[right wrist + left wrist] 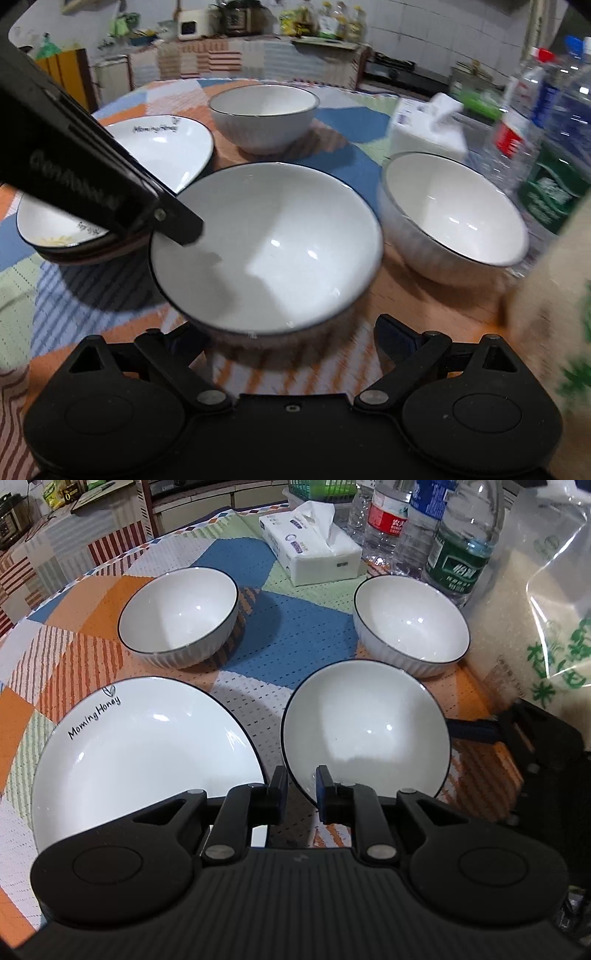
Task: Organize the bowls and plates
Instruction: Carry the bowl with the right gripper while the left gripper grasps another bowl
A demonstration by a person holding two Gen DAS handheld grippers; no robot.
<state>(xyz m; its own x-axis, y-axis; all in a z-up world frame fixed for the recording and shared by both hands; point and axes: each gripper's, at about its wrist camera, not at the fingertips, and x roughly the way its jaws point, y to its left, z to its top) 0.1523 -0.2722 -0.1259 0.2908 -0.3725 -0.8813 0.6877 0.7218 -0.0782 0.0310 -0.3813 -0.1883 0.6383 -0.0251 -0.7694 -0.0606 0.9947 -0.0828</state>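
A white shallow bowl with a dark rim (365,731) (266,247) sits in the middle of the patterned tablecloth. My left gripper (301,792) straddles its near-left rim, jaws only slightly apart, and the pads do not visibly press on the rim. My right gripper (284,334) is wide open at the bowl's near side; in the left wrist view its finger (472,731) reaches the bowl's right rim. A "Morning Honey" plate (147,746) (166,147) lies to the left. Two deep ribbed bowls (181,616) (410,624) stand behind. Stacked dishes (55,229) lie partly hidden under the left gripper.
A tissue pack (314,550) and several plastic water bottles (461,535) stand at the back right. A large bag of rice (535,609) crowds the right side. The round table's edge (55,590) curves along the left, with kitchen counters beyond.
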